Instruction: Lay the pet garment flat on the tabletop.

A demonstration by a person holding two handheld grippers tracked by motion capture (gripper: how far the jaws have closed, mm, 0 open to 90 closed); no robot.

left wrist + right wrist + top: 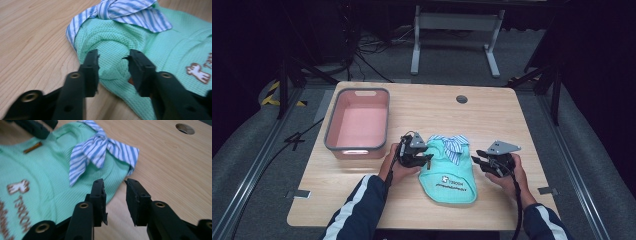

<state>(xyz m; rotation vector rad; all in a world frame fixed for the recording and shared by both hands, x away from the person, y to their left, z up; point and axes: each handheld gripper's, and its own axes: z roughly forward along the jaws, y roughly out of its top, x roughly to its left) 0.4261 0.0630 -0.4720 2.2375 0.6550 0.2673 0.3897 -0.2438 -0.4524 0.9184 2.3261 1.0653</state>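
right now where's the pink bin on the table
In the high view the pink bin sits at the table's left side, just beyond the left gripper and left of the green shirt.

A lab or recording studio: a pale wooden tabletop [492, 115] with a cable grommet hole [461, 99] stands on grey carpet between black curtains, with floor cables [367, 55], hazard tape [272, 95] and metal rails [249, 170].

The high view looks forward and down from above the near edge of the table [492, 115], taking in the whole top and floor beyond. Each gripper view sits low and close, facing along its jaws; both share the green shirt [120, 42] with its striped collar [100, 150].
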